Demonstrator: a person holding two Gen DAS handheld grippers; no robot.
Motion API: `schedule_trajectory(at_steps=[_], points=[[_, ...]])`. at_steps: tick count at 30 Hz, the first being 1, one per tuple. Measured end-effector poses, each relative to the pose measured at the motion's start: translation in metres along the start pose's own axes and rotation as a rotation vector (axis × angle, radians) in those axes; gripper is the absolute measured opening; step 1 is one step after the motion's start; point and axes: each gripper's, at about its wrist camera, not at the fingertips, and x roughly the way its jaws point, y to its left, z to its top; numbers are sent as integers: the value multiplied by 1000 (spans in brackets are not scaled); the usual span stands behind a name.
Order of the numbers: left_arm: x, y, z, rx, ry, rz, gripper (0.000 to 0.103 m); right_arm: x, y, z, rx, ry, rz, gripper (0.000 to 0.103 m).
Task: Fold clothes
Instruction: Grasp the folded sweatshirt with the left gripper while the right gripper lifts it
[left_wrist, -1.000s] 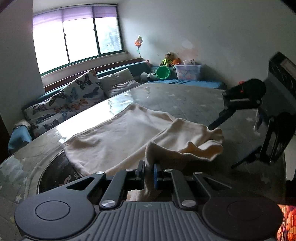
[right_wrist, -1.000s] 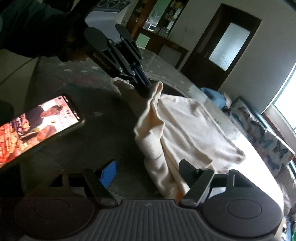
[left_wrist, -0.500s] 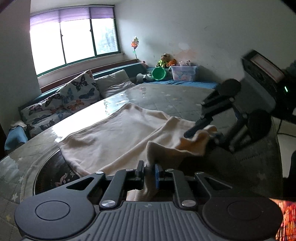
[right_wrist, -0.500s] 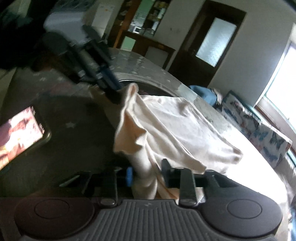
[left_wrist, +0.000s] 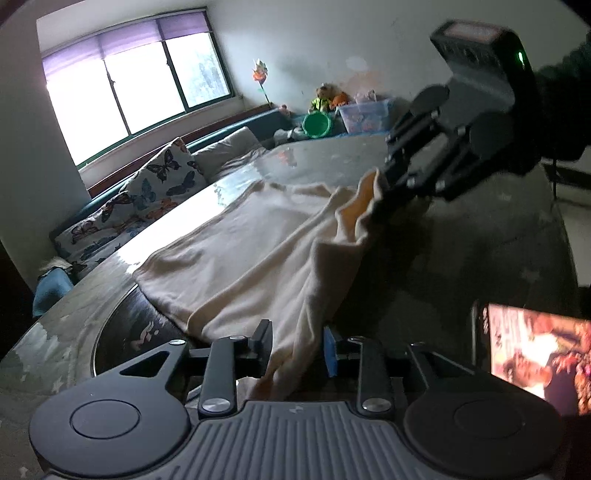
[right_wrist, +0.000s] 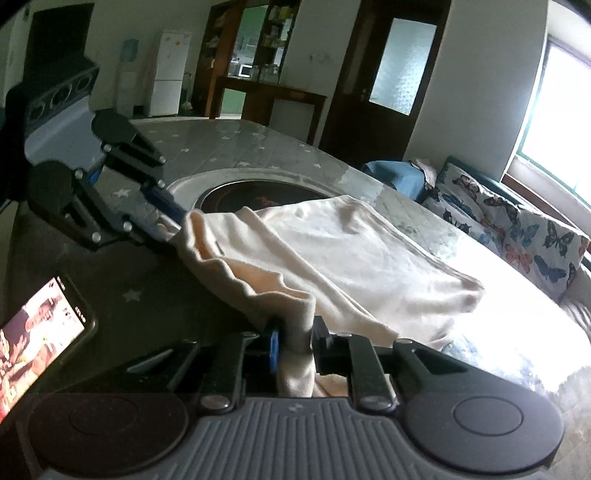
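A cream garment (left_wrist: 240, 258) lies spread on the round table (left_wrist: 480, 240), its near edge lifted between my two grippers. My left gripper (left_wrist: 297, 345) has its jaws opening; a fold of the cloth still hangs between them, loose in the widened gap. In the right wrist view the left gripper (right_wrist: 177, 221) meets the raised hem of the garment (right_wrist: 351, 251). My right gripper (right_wrist: 294, 341) is closing, its pads pinching a bunched fold of the hem. The left wrist view shows the right gripper (left_wrist: 384, 184) holding that corner up.
A lit phone (left_wrist: 535, 343) lies on the table close to both grippers, also at the left edge as the phone (right_wrist: 40, 328). A dark round inset (right_wrist: 258, 195) sits mid-table under the garment. A sofa with butterfly cushions (left_wrist: 162, 177) runs along the far side.
My right gripper went from wide open beside the hem to pinching it and raised it. The left jaws, tight on the cloth before, have parted. The hem now stretches between both grippers.
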Motion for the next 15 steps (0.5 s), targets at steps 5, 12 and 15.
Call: schedule_trajectory(at_steps=[5, 12, 15], points=[[5, -2, -4, 27, 19, 9, 27, -2, -1, 1, 17, -3, -1, 10], [2, 5, 6, -27, 14, -14, 8, -13, 3, 1, 19, -24, 2, 7], [-11, 4, 11, -42, 1, -28, 8, -29, 7, 0, 20, -37, 8, 7]])
